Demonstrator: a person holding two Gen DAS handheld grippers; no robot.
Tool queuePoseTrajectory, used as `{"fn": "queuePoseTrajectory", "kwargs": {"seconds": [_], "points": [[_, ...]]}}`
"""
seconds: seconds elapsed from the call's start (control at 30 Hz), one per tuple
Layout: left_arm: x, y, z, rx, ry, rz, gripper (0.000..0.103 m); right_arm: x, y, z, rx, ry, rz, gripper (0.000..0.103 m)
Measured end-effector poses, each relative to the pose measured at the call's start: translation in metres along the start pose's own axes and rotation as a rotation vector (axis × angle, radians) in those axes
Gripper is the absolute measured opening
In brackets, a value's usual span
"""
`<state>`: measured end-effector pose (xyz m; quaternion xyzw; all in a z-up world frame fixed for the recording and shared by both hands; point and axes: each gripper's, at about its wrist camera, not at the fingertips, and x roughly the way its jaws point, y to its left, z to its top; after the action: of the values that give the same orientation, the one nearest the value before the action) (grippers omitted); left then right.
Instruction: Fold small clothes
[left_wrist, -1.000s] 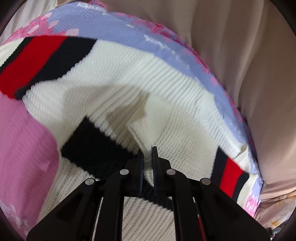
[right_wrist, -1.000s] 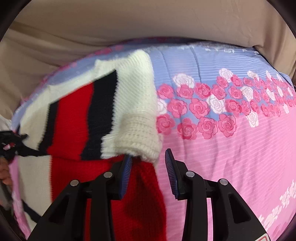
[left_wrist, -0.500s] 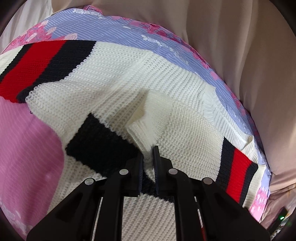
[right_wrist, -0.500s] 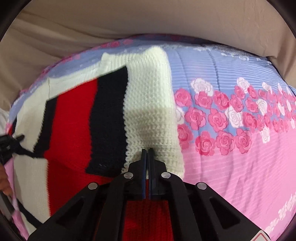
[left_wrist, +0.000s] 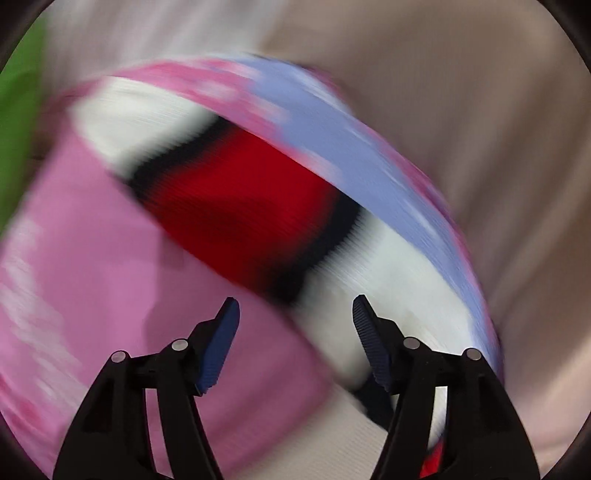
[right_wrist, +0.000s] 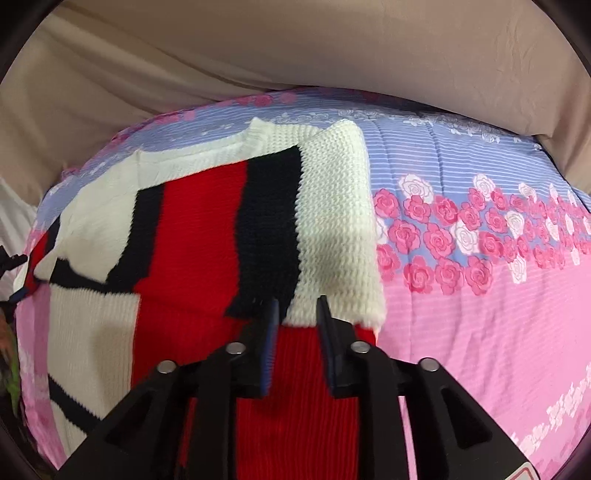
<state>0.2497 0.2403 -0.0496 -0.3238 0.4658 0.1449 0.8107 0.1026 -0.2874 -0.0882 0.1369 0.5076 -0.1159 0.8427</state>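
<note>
A knitted sweater (right_wrist: 192, 221) in white, red and black lies on a pink and lilac floral bedspread (right_wrist: 480, 295). One sleeve (right_wrist: 332, 221) is folded over the sweater's body. My right gripper (right_wrist: 295, 306) is open, with the sleeve's cuff edge between its spread fingers. The left wrist view is blurred by motion. There my left gripper (left_wrist: 293, 314) is wide open and empty above the sweater (left_wrist: 251, 206), whose red, black and white bands run diagonally ahead of it.
Beige fabric (right_wrist: 295, 55) rises behind the bed's far edge. The bedspread stretches bare to the right of the sweater. A green patch (left_wrist: 14, 110) shows at the far left of the left wrist view.
My left gripper let go of the white knit fold, opened wide and swung fast to another part of the sweater. My right gripper, shut on the sleeve cuff half a second ago, has opened.
</note>
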Motion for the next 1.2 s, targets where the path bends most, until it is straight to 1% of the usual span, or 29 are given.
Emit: {"fn": "queuePoseTrajectory", "kwargs": {"seconds": [0.07,0.13,0.17,0.2,0.23,0.27,0.3,0.33,0.37,0.43,0.47,0.53,0.6,0.63,0.67,0.7,0.73,0.77,0.83,0.87,0.9,0.93,0.97,1.0,1.07,1.1,1.17,1.2], "points": [[0.007,0.039,0.029,-0.091,-0.026,0.097,0.065,-0.004,0.003,-0.008,-0.009,0.007,0.007,0.028],[0.020,0.075,0.054,-0.175,-0.026,0.212,0.065,-0.006,0.009,-0.016,-0.019,0.022,0.011,0.030],[0.026,0.085,0.061,-0.197,-0.022,0.223,0.065,-0.008,0.014,-0.021,-0.020,0.030,0.006,0.031],[0.026,0.088,0.069,-0.192,-0.047,0.226,0.062,-0.010,0.019,-0.026,-0.033,0.039,0.008,0.032],[0.027,0.085,0.074,-0.169,-0.052,0.237,0.041,-0.009,0.020,-0.028,-0.041,0.043,0.008,0.033],[0.031,0.079,0.079,-0.145,-0.036,0.215,0.027,-0.009,0.023,-0.031,-0.050,0.047,0.007,0.035],[0.035,0.069,0.083,-0.125,-0.006,0.194,0.009,-0.010,0.027,-0.033,-0.058,0.050,0.007,0.036],[0.031,0.058,0.086,-0.112,-0.020,0.191,0.007,-0.010,0.029,-0.034,-0.060,0.051,0.009,0.037],[0.025,0.046,0.087,-0.087,-0.048,0.171,0.006,-0.011,0.032,-0.035,-0.065,0.053,0.012,0.038],[-0.002,0.001,0.084,0.016,-0.113,0.099,0.006,-0.013,0.035,-0.036,-0.071,0.050,0.016,0.038],[-0.017,-0.025,0.079,0.069,-0.134,0.044,0.005,-0.015,0.035,-0.036,-0.074,0.045,0.017,0.038],[-0.052,-0.084,0.057,0.207,-0.170,-0.067,0.005,-0.017,0.035,-0.034,-0.071,0.036,0.020,0.040],[-0.083,-0.138,0.023,0.339,-0.188,-0.175,0.005,-0.018,0.032,-0.034,-0.061,0.030,0.022,0.041],[-0.097,-0.166,-0.005,0.413,-0.181,-0.236,0.005,-0.019,0.030,-0.033,-0.055,0.029,0.021,0.041],[-0.105,-0.189,-0.030,0.475,-0.163,-0.286,0.005,-0.020,0.027,-0.033,-0.043,0.025,0.021,0.041],[-0.107,-0.212,-0.062,0.535,-0.125,-0.336,0.006,-0.020,0.025,-0.033,-0.034,0.022,0.023,0.041],[-0.107,-0.224,-0.085,0.570,-0.082,-0.368,0.006,-0.021,0.022,-0.033,-0.023,0.020,0.025,0.041],[-0.101,-0.235,-0.114,0.606,-0.022,-0.395,0.006,-0.022,0.017,-0.033,-0.007,0.018,0.028,0.041],[-0.079,-0.248,-0.171,0.651,0.099,-0.407,0.009,-0.024,0.009,-0.034,0.020,0.013,0.031,0.041],[-0.066,-0.249,-0.195,0.669,0.156,-0.409,0.009,-0.025,0.004,-0.035,0.034,0.011,0.031,0.041],[-0.054,-0.247,-0.215,0.681,0.208,-0.395,0.010,-0.026,-0.001,-0.036,0.044,0.010,0.029,0.041],[-0.040,-0.241,-0.236,0.687,0.264,-0.367,0.017,-0.026,-0.005,-0.037,0.051,0.009,0.025,0.041],[-0.031,-0.233,-0.250,0.690,0.296,-0.337,0.022,-0.027,-0.010,-0.038,0.059,0.013,0.022,0.042],[-0.027,-0.223,-0.257,0.678,0.312,-0.318,0.031,-0.027,-0.013,-0.038,0.063,0.014,0.021,0.042],[-0.024,-0.204,-0.250,0.643,0.302,-0.318,0.040,-0.029,-0.016,-0.036,0.061,0.008,0.019,0.042],[-0.027,-0.194,-0.242,0.614,0.287,-0.313,0.047,-0.030,-0.016,-0.033,0.051,0.001,0.017,0.043],[-0.028,-0.173,-0.218,0.526,0.253,-0.293,0.050,-0.029,-0.009,-0.024,0.030,-0.014,0.026,0.049],[-0.028,-0.161,-0.206,0.481,0.241,-0.276,0.051,-0.029,-0.003,-0.019,0.010,-0.023,0.028,0.050]]}}
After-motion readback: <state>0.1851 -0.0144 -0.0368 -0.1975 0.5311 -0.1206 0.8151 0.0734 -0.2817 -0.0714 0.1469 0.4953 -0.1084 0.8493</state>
